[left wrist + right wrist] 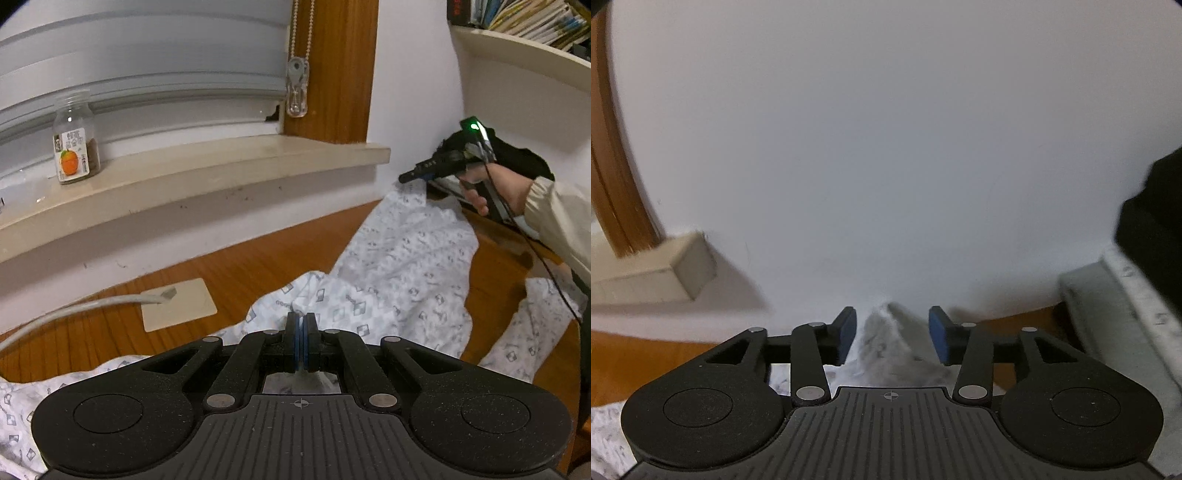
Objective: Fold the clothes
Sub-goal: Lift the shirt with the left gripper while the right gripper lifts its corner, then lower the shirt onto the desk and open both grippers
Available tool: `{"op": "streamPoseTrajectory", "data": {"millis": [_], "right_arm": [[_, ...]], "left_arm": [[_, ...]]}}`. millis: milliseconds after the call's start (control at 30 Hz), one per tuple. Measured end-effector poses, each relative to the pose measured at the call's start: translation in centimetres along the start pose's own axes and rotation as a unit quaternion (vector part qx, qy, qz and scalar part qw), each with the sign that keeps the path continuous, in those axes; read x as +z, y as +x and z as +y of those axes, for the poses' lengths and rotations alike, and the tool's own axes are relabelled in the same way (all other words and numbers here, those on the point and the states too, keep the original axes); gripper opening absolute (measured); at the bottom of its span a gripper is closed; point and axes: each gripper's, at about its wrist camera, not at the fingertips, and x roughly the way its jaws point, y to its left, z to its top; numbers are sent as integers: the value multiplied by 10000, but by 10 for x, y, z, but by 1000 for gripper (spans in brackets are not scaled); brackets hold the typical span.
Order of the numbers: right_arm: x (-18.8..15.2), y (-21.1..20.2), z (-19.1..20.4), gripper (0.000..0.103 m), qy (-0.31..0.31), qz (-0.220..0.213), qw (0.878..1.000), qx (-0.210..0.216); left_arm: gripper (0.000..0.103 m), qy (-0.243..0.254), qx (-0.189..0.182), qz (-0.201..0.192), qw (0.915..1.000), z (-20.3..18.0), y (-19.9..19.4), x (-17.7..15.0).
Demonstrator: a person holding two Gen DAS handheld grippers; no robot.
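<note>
Left tongs (301,325) clamped tight on a pinched ridge of the white printed garment (402,266), blue pads pressed together with the cloth between them. Garment spread in loose folds over the wooden counter (229,266), running from the near edge toward the far right corner, where one end lies against the white wall (413,92). Right tongs (892,338) parted about halfway, a peak of the same cloth standing in the gap, touching neither blue pad (847,334); nothing gripped there. Seen from the left wrist view, right tongs held by a hand (491,188) in a pale sleeve (557,221) at that far right corner, a green light lit on top, a thin black cable hanging from it. Glass jar (74,144) with an orange label upright on the window ledge (207,166) beyond the counter's far edge. Beige card (181,304) flat on the counter near its left side, a grey cable (74,308) ending on it, just beside the garment's left fold. Books (532,18) on a shelf high on the right.
</note>
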Motion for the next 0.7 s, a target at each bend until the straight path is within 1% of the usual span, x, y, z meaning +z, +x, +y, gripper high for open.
{"op": "streamPoseTrajectory", "data": {"millis": [33, 100, 133, 200, 300, 367, 467, 567, 633, 700], "right_arm": [[0, 4, 1, 46, -38, 114, 9999, -1], [-1, 8, -2, 14, 3, 290, 9996, 5], [-1, 2, -4, 6, 33, 205, 9998, 17], [1, -16, -6, 6, 45, -103, 9999, -22], [18, -61, -12, 6, 263, -962, 9947, -258], [36, -96, -16, 6, 447, -1608, 9850, -447], [70, -131, -14, 6, 614, -2270, 9704, -545], [96, -160, 2, 5, 487, -2827, 9563, -558], [96, -179, 4, 5, 492, -3127, 9459, -718], [83, -192, -6, 6, 577, -3155, 9437, -805]], "left_arm": [[2, -1, 6, 5, 10000, 1, 0, 0], [2, 7, 16, 9, 10000, 1, 1, 2], [2, 7, 25, -6, 10000, 2, 0, 2], [2, 3, 144, -156, 9998, 4, -6, 5], [2, -93, 249, -506, 9984, 10, -20, 17], [2, -126, 274, -758, 9967, 15, -34, 31], [2, -102, 360, -1132, 9929, 18, -59, 55], [2, 147, 479, -1399, 9889, 9, -82, 79], [2, 334, 360, -1390, 9891, -1, -87, 83], [2, 499, 192, -1343, 9895, -13, -90, 83]]}}
